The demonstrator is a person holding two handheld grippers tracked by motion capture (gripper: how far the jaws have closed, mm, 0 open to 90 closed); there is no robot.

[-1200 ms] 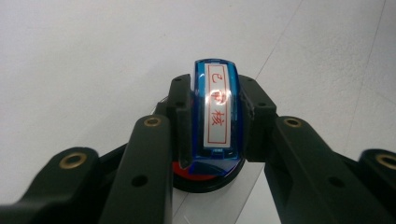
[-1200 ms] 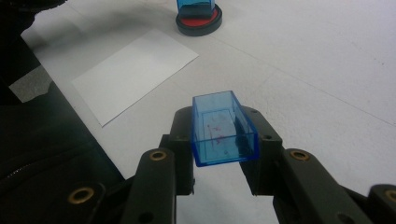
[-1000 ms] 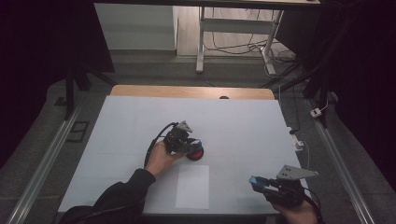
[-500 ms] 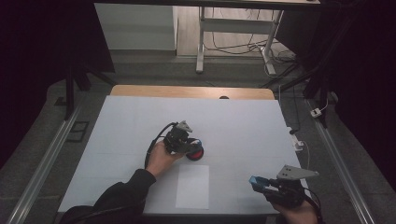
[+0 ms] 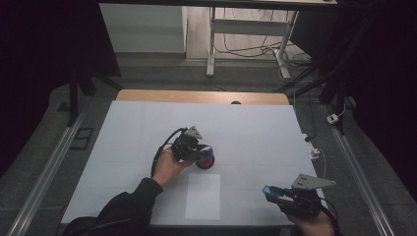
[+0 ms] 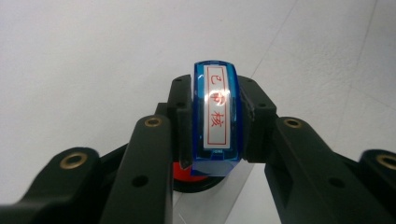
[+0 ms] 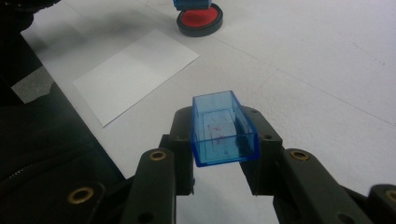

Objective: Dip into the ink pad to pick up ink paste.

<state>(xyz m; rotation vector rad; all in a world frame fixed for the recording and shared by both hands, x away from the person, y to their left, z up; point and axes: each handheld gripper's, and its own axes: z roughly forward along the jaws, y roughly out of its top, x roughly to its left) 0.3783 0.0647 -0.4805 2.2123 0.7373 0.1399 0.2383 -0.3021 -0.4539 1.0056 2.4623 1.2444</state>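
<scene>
A blue stamp [image 6: 215, 112] with a white label and red characters sits between the jaws of my left gripper [image 5: 201, 153], which is shut on it. The stamp [image 5: 206, 150] is over a round red ink pad [image 5: 206, 162] in a black dish, near the middle of the table; whether it touches the pad I cannot tell. The same red ink pad [image 7: 200, 19] lies far ahead in the right gripper view. My right gripper [image 5: 272, 192] at the front right is shut on a clear blue stamp cap [image 7: 223, 128], its open side up.
A white sheet of paper [image 5: 203, 196] lies flat near the front edge, between the two hands. The table [image 5: 255, 132] has a pale cover. A dark sleeve [image 5: 123, 209] reaches in from the front left. Cables and a white plug [image 5: 314, 150] sit at the right edge.
</scene>
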